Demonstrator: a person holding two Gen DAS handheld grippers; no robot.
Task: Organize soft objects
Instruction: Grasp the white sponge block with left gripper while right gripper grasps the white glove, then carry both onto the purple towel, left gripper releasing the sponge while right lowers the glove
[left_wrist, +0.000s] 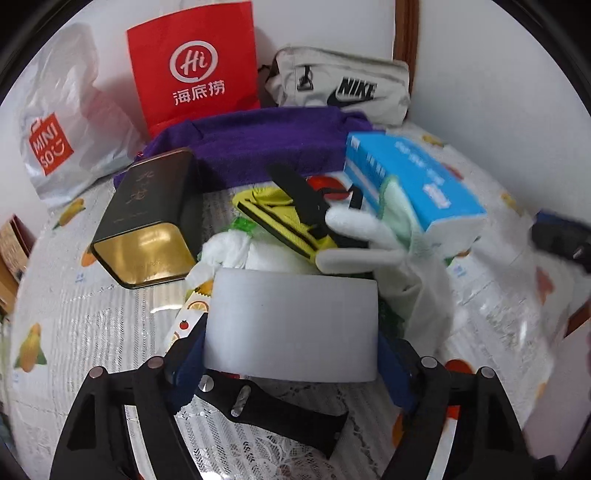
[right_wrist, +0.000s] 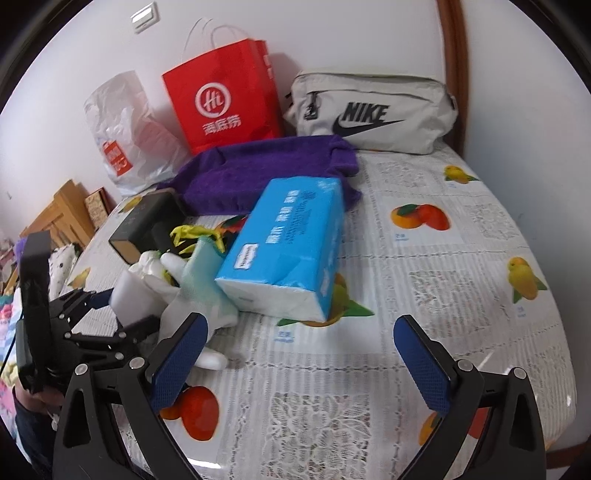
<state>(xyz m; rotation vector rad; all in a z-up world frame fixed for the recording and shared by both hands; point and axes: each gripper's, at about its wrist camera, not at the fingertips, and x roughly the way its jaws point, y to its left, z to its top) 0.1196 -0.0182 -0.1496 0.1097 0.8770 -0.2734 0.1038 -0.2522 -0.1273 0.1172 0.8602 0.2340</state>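
Note:
My left gripper (left_wrist: 291, 343) is shut on a white foam block (left_wrist: 291, 325) and holds it just in front of a pile of soft things. The pile holds a white-and-green glove (left_wrist: 365, 236), a yellow-and-black strap piece (left_wrist: 284, 218) and a white crumpled bag (left_wrist: 232, 251). A blue tissue pack (left_wrist: 413, 181) leans on the pile; it also shows in the right wrist view (right_wrist: 288, 243). A purple towel (right_wrist: 269, 166) lies behind. My right gripper (right_wrist: 299, 347) is open and empty over the tablecloth, right of the glove (right_wrist: 203, 291) and the left gripper (right_wrist: 110, 314).
A black-and-gold tin (left_wrist: 147, 218) lies left of the pile. A red paper bag (right_wrist: 225, 96), a white plastic bag (right_wrist: 122, 133) and a grey Nike pouch (right_wrist: 373, 110) stand along the wall. The fruit-print tablecloth (right_wrist: 461, 229) reaches the table's right edge.

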